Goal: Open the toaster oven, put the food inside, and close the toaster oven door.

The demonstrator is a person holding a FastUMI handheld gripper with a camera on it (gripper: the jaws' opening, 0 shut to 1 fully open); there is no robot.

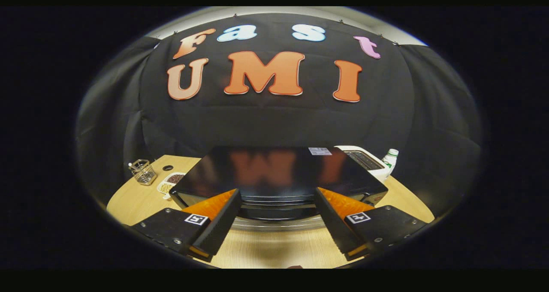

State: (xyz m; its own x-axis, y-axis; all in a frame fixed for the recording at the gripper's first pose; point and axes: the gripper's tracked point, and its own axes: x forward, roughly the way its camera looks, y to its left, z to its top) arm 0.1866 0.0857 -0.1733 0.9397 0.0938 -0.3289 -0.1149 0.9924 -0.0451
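Gripper [274, 223] spread wide, grasping nothing | toaster oven [279, 176] sits on the wooden surface [266, 249] just ahead of the fingers, its long axis running across them | door handle [276, 223] lies crosswise between the fingertips, door apparently closed

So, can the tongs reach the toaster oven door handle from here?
Probably yes. The tongs are open, with the toaster oven just ahead and its handle bar lying between the fingers. Nothing stands between them on the table.
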